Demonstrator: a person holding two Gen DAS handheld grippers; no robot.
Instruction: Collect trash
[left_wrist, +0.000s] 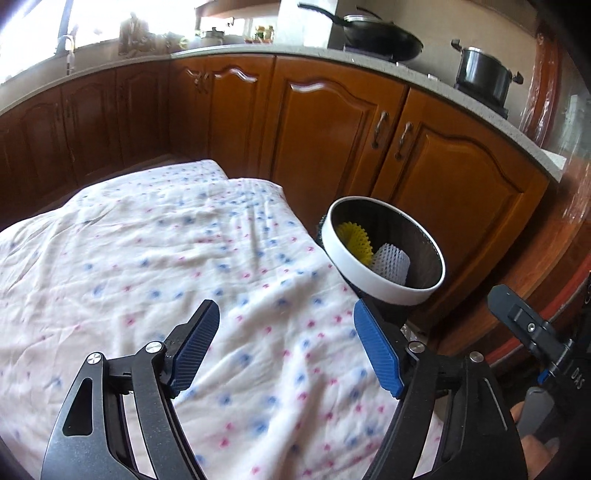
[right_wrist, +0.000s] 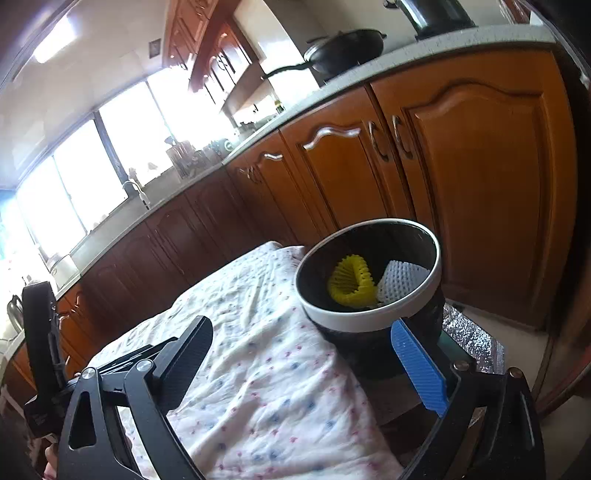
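- Your left gripper (left_wrist: 284, 347) stands released with nothing between its blue pads, over the dotted cloth (left_wrist: 147, 251).
- Your right gripper (right_wrist: 306, 365) is spread wide and empty, its blue pad just in front of the bin (right_wrist: 369, 317).
- Past both, the yellow foam net (right_wrist: 349, 282) and white foam net (right_wrist: 400, 280) lie side by side inside the bin, beside the cloth's edge.
- Only your left view shows the lidded pot (left_wrist: 484, 74); only your right view shows the silvery mat (right_wrist: 469, 339) under the bin.
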